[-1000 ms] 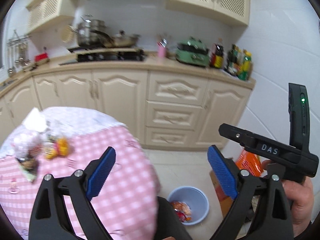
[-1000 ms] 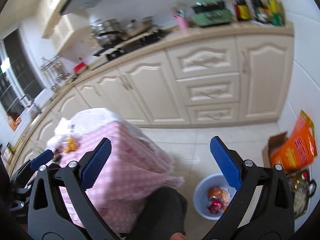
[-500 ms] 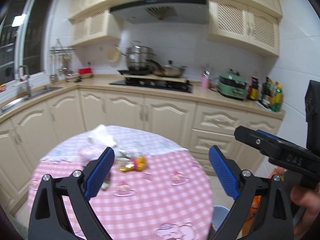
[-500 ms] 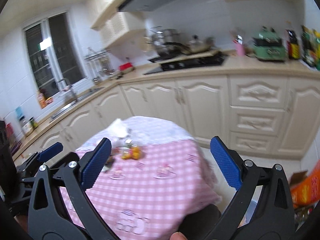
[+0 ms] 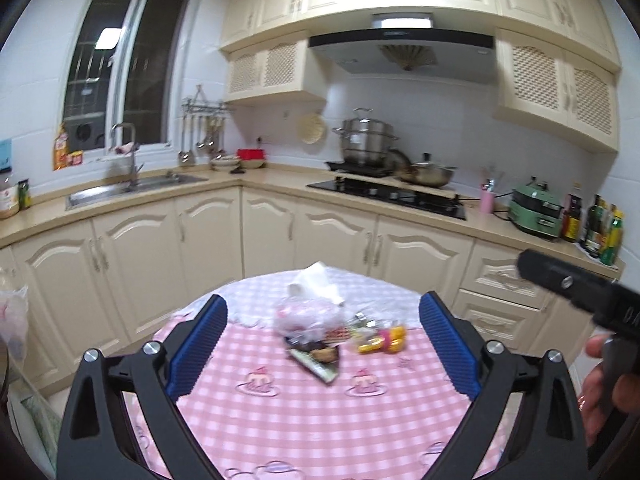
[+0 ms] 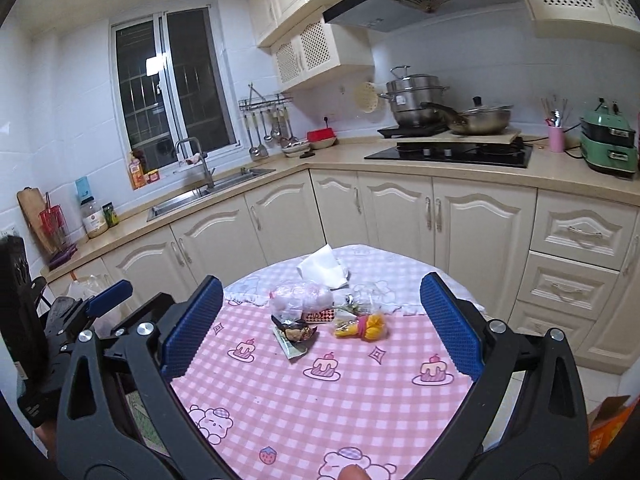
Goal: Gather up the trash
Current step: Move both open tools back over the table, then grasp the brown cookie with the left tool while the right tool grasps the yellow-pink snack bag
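both views have swung up from the floor bin to the table's trash pile (image 6: 320,316), both grippers (image 5: 322,340) (image 6: 320,324) spread apart.

The tablecloth (image 6: 320,400) in the lower middle of the frame looks like smooth pink checked cloth or plastic sheet, slightly glossy; a white lace-like cloth (image 6: 384,268) covers its far part; on it lies crumpled white tissue paper (image 6: 324,266), a clear thin plastic bag (image 6: 300,300), a shiny foil-like wrapper (image 6: 294,338) and glossy yellow packets (image 6: 362,328); the right gripper (image 6: 320,320) has matt black plastic arms and ribbed blue pads (image 6: 192,324); upper right, the steamer pot (image 6: 414,100) and pan (image 6: 478,120) are polished metal; the hob (image 6: 452,152) is glossy black; the sink (image 6: 208,194) at left is brushed metal; the cabinets (image 6: 400,212) are smooth cream with a satin sheen.
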Tool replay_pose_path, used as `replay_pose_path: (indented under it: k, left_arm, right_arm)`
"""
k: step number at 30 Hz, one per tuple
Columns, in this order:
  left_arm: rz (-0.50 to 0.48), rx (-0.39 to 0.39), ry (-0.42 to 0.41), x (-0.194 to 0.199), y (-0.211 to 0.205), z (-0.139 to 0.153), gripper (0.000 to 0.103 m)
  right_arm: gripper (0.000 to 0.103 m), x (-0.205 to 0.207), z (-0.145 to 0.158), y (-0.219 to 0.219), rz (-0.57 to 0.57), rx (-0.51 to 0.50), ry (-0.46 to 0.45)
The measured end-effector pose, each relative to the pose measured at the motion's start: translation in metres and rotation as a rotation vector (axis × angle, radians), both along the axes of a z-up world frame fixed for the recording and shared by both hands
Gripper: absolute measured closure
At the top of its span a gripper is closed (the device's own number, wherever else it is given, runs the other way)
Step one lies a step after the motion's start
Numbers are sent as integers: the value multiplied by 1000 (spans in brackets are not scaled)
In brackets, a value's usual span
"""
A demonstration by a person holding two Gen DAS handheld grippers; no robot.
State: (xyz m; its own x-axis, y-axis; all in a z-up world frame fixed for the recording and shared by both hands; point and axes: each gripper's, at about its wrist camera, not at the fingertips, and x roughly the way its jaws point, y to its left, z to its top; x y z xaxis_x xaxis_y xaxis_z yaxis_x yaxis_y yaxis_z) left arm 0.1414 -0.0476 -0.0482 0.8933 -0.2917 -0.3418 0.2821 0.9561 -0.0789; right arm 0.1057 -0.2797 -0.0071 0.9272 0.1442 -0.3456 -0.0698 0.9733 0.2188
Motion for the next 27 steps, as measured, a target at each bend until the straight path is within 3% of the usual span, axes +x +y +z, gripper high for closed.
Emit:
replay_pose_path:
  k: [5,13,21,24,27]
  left_arm:
    - [44,-1,73,26,23,-31,8]
    - [36,74,213,79,12,-93,8]
    - [-83,240,265,133,-40,-131,9]
    - [-129,278,295,152,-56,-141,9]
    - [-175,276,323,166,-68,-146,25]
  right_arm:
    - [6,25,-19,2,-8,-21,53]
    - [6,85,-89,-6,-37,-64,247]
    - [6,138,-142,-25,-48,-39,384]
    - [11,162,-155,-28,-28,-32,422]
    - [21,184,-166,-27,2,-17,454]
